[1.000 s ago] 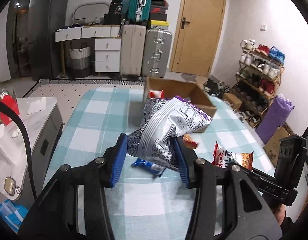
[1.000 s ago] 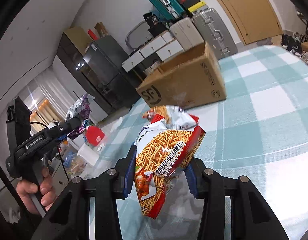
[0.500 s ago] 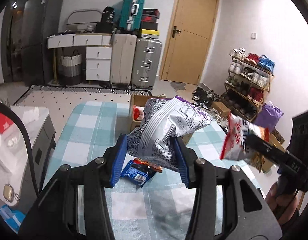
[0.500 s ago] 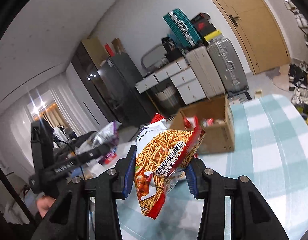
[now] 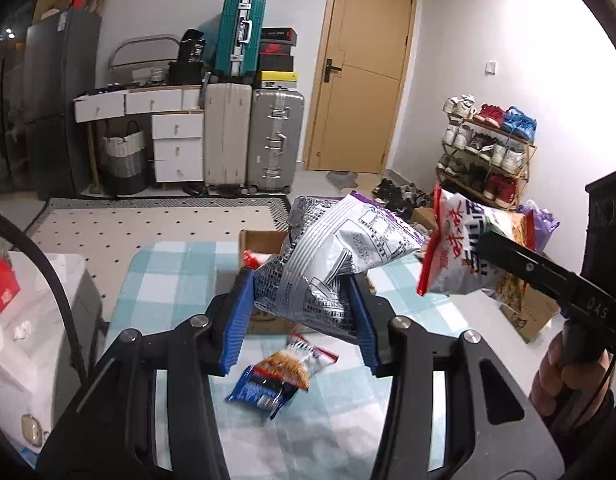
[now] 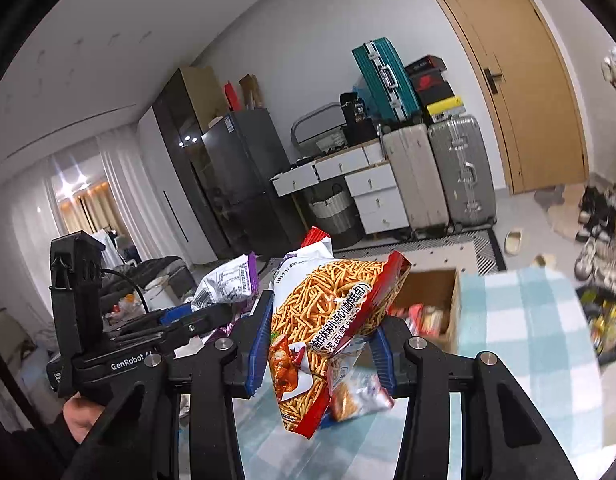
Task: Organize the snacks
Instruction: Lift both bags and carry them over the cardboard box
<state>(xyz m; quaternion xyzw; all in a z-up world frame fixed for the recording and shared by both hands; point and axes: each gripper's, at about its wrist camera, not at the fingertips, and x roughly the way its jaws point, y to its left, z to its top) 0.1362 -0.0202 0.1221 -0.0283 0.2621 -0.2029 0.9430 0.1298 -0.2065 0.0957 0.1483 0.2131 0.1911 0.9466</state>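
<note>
The left gripper [image 5: 299, 312] was found clamped on a silver-and-purple snack bag [image 5: 336, 256], both blue pads pressed into the lower part of the bag, which stood puffed above the jaws and clear of the table. Below it, on the checked tablecloth [image 5: 175, 276], lay a small blue packet [image 5: 263, 390] with an orange-and-white packet [image 5: 295, 362] touching it and partly overlapping its far end. Behind the held bag stood an open cardboard box [image 5: 259, 240], largely hidden from the left wrist view; from the right wrist view it showed red packets inside.

To the right, the right gripper [image 6: 320, 356] was pinching a red-edged bag printed with orange sticks [image 6: 328, 320], its pads closed against both faces, the bag hanging below the jaws and above the table. A hand [image 5: 564, 380] held that gripper's handle. The two held bags were near each other, apart, both raised in front of the box.
</note>
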